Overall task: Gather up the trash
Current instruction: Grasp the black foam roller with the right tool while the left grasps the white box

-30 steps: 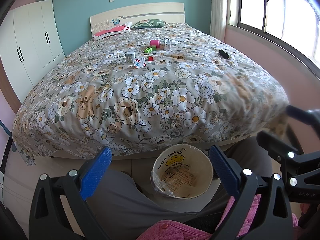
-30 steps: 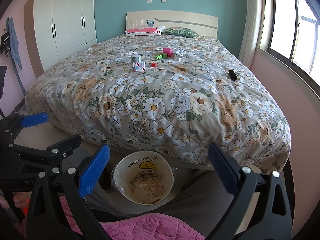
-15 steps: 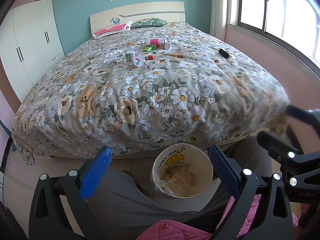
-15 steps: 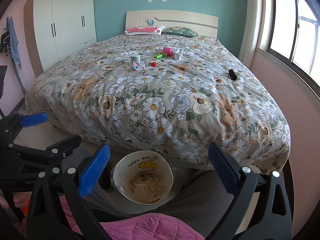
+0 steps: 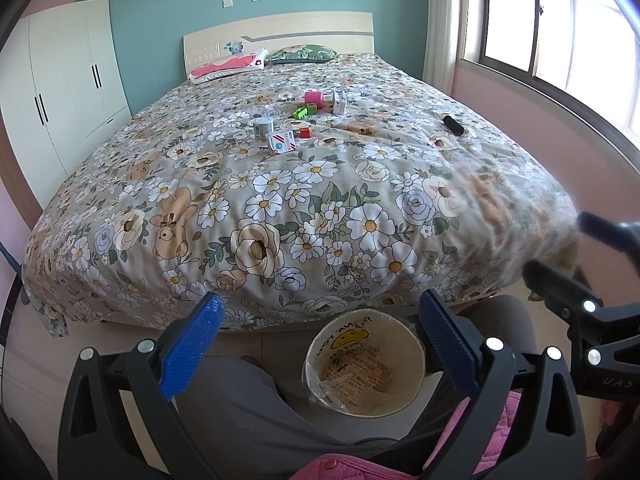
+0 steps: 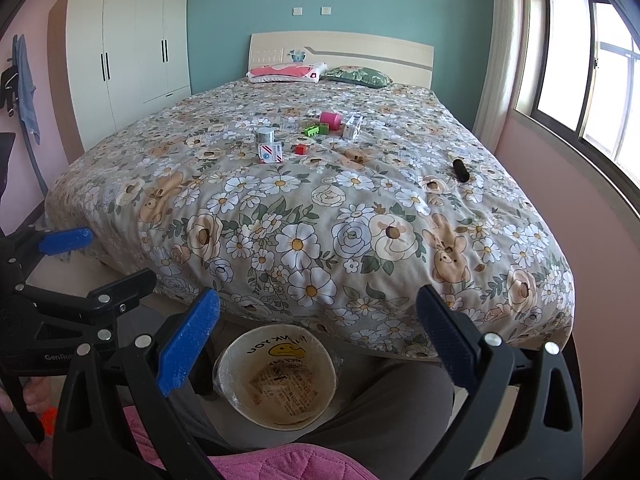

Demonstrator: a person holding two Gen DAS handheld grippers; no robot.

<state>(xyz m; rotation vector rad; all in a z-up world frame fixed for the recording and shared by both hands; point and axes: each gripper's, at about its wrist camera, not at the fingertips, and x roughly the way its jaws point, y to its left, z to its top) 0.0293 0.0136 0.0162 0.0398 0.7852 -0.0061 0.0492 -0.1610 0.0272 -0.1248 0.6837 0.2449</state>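
Both grippers, left gripper (image 5: 318,344) and right gripper (image 6: 318,340), are hanging open-jawed over the bin (image 6: 240,368) at six o'clock, gripping nothing.

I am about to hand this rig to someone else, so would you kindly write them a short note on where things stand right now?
Left gripper: open, empty, low over the person's lap.
Right gripper: open, empty, beside it.
Bin: on the floor at the foot of the bed, between the person's knees; printed wrappers already lie inside.
Still on the bed, mid-quilt: red-and-white box, small patterned can, red cube, green piece, pink roll, white carton. Apart, toward the window side: black cylinder.
Left: carry the pieces of trash to the bin.
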